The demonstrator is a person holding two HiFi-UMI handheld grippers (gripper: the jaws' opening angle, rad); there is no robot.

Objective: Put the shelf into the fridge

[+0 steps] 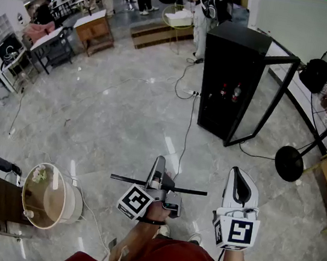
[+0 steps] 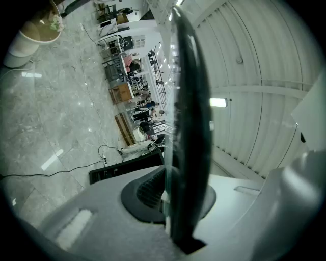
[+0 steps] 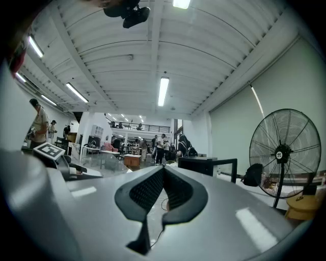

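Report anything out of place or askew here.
Nothing looks spilled or broken. The fridge stands with its door wide open, which suits loading. The shelf sits clamped in the left gripper. The only oddity is a cable trailing loose across the floor.

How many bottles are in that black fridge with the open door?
2: side by side on one level inside the fridge, a left bottle and a right bottle. More may be hidden in its dark interior.

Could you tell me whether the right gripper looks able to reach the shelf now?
Probably yes: the shelf, clamped in the left gripper, ends close beside the right gripper, nothing between; its shut jaws must open first.
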